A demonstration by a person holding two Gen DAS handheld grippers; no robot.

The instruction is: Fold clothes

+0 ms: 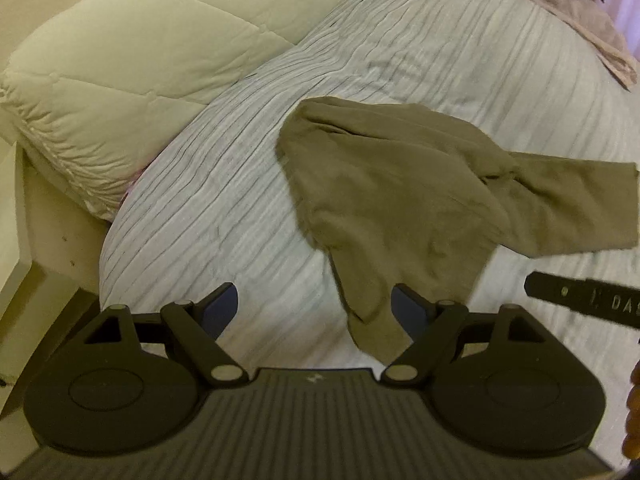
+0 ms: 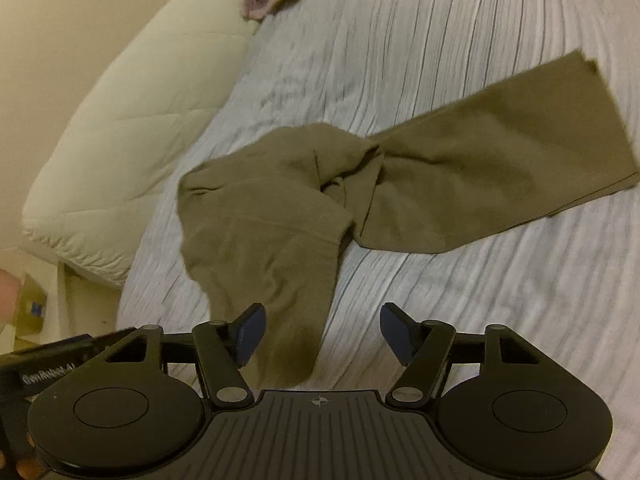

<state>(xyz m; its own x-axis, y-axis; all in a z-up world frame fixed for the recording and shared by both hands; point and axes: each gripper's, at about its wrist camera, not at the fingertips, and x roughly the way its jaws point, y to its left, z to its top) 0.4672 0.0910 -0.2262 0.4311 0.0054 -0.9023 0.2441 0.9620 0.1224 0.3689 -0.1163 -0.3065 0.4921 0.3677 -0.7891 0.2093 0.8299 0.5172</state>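
While both tools (image 1: 314, 308) (image 2: 322, 330) gape, olive garment (image 1: 396, 204) lies crumpled on bedspread (image 1: 224, 208).

A bed fills most of both views, covered by a pale grey-blue bedspread (image 1: 248, 208) with fine crinkled ridges running across it. A cream quilted duvet (image 1: 132, 60) is bunched along its left side against a plain cream wall (image 2: 52, 40), and a dusty-pink blanket (image 1: 560, 12) lies at the far edge. The light is dim and yellowish (its source is out of view).
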